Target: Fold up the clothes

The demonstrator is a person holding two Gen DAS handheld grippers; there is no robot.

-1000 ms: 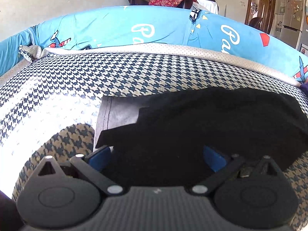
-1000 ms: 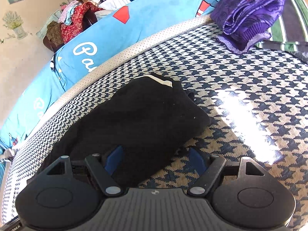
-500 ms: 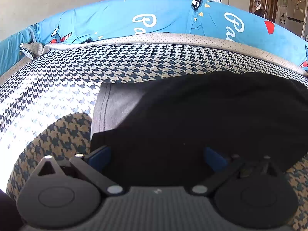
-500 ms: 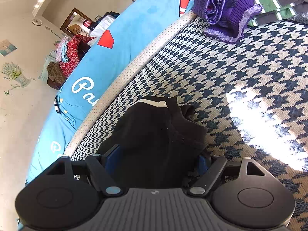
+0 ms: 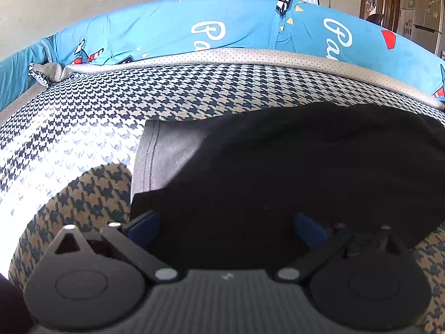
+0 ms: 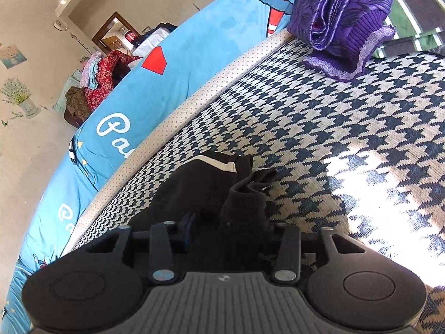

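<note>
One black garment (image 5: 292, 172) lies on the houndstooth cover (image 5: 116, 105), and everything here is placed against it. Seen from the left wrist, the left gripper (image 5: 226, 224) stands wide, its blue pads apart with the garment's near edge between them, one grey hemmed end poking out to the left. It should probably close only once cloth sits deep between the pads.

Seen from the right wrist, the right gripper (image 6: 222, 231) is closing with a bunched fold of the garment (image 6: 211, 189) between its jaws; best gather all layers. One folded purple garment (image 6: 345, 19) sits well beyond it.
</note>
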